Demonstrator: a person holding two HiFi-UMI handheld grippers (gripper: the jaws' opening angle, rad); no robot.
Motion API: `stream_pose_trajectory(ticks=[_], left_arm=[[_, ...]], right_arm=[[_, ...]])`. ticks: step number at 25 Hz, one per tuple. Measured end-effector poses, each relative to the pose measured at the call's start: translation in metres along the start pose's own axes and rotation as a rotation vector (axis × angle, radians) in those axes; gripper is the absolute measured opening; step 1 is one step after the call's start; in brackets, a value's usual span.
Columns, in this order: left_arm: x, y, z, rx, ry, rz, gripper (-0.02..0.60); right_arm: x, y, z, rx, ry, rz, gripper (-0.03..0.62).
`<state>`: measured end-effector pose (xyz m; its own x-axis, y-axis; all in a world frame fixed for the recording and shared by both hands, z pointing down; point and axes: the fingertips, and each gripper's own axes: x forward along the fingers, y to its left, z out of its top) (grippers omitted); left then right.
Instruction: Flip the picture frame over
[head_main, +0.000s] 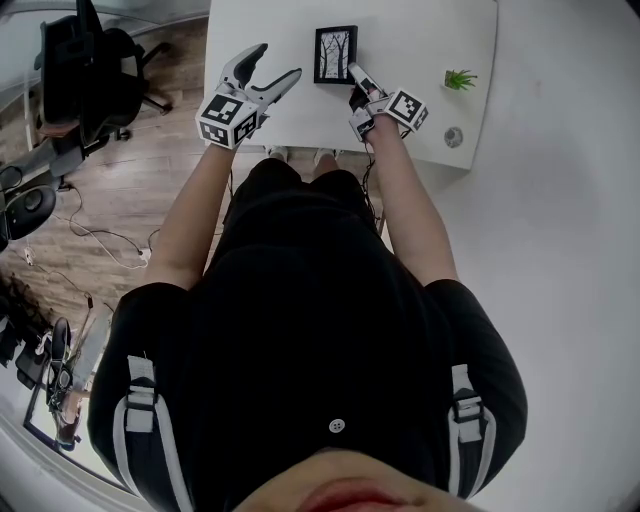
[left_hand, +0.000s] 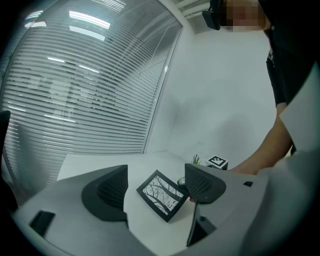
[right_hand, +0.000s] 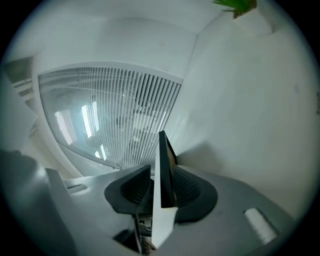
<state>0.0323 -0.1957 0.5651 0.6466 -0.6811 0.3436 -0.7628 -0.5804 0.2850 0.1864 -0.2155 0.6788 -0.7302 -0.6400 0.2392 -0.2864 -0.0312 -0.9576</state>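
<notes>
Two grippers; black rectangular picture frame (head_main: 335, 54) lies on white table (head_main: 420, 30).
Left gripper (head_main: 280, 60) jaws gape empty; right gripper (head_main: 356, 82) jaws loosely straddle its right edge. Probably light, stiff, breakable: hold the rim.

Wide-spread, empty jaws of left gripper (left_hand: 155, 187), picture frame (left_hand: 164, 196) print-side up at six o'clock, small plant (left_hand: 196, 159) at its one o'clock, window blinds (left_hand: 75, 90) at ten o'clock

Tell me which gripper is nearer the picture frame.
Right. The right gripper has an edge of the picture frame between its jaws; the left gripper hovers apart, off its left side, jaws open.
</notes>
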Motion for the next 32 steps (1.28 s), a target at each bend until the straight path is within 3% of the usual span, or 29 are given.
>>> stream_pose_trajectory(ticks=[14,18,23,32], left_arm=[[0.004,-0.003,0.001,0.001,0.0,-0.005,0.36],[0.005,-0.003,0.003,0.004,-0.005,-0.007,0.36],[0.008,-0.005,0.009,0.022,0.0,0.001,0.36],[0.004,-0.021,0.036,0.082,-0.005,-0.034,0.36]], right_arm=[[-0.021,-0.034,0.016,-0.249,0.0,-0.313,0.276],[-0.02,-0.024,0.021,-0.27,-0.004,-0.292,0.276],[-0.019,0.006,0.025,-0.388,0.026,-0.246,0.276],[-0.028,0.099,0.034,-0.81,0.064,-0.172,0.276]])
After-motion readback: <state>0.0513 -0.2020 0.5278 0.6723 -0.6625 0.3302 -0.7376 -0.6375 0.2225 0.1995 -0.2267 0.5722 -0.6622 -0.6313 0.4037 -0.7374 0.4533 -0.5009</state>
